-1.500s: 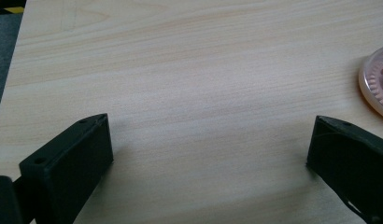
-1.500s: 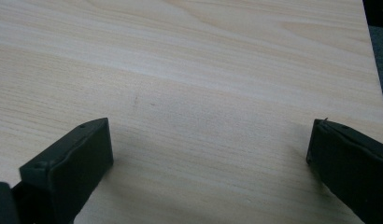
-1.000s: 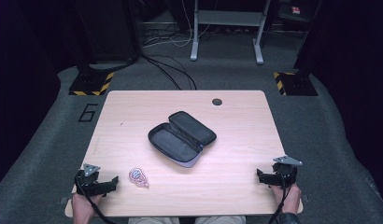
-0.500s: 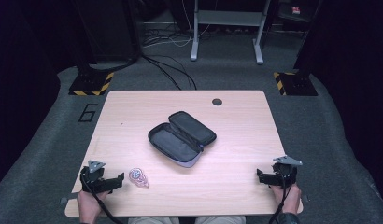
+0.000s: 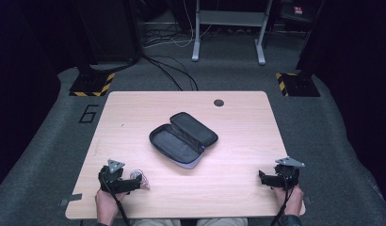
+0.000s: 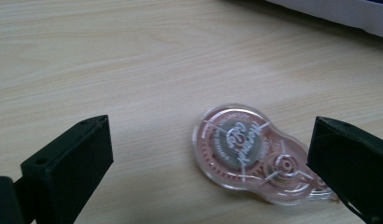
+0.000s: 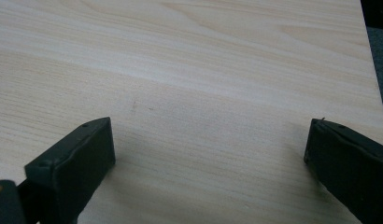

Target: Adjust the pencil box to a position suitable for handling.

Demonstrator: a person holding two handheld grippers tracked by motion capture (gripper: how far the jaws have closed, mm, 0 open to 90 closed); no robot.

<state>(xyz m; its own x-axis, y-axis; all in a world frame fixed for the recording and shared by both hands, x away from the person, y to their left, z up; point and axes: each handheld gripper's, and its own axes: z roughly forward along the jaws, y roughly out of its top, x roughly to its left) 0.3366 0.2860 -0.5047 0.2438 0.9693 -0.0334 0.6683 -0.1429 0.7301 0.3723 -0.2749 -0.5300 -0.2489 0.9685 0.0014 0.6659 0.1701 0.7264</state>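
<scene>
A pale wood-grain rectangular table (image 5: 238,141) stands on grey carpet in a dim room, with a small dark round grommet (image 5: 219,102) near its far edge. Behind it are the white metal legs of another desk (image 5: 227,28), loose black cables (image 5: 170,70) on the floor, and two yellow-and-black striped floor bases (image 5: 91,84). A figure six is marked on the carpet (image 5: 89,113) to the left of the table.

An open black zip pencil case with a grey lining (image 5: 183,139) lies unfolded at the table's centre. In the left gripper view only a white-edged corner of it shows at the top right, cut off by the frame.

The person's hands and forearms are cropped at the bottom of the high view. The left gripper (image 6: 208,163) has its jaws spread wide and grips nothing. Between them, flat on the wood near the front left corner, lies a clear plastic teardrop-shaped correction tape dispenser with pinkish inner wheels (image 6: 255,154); its narrow tip seems to reach the right jaw, though contact is hard to judge. The right gripper (image 7: 208,158) is also spread wide over bare wood near the front right corner.
</scene>
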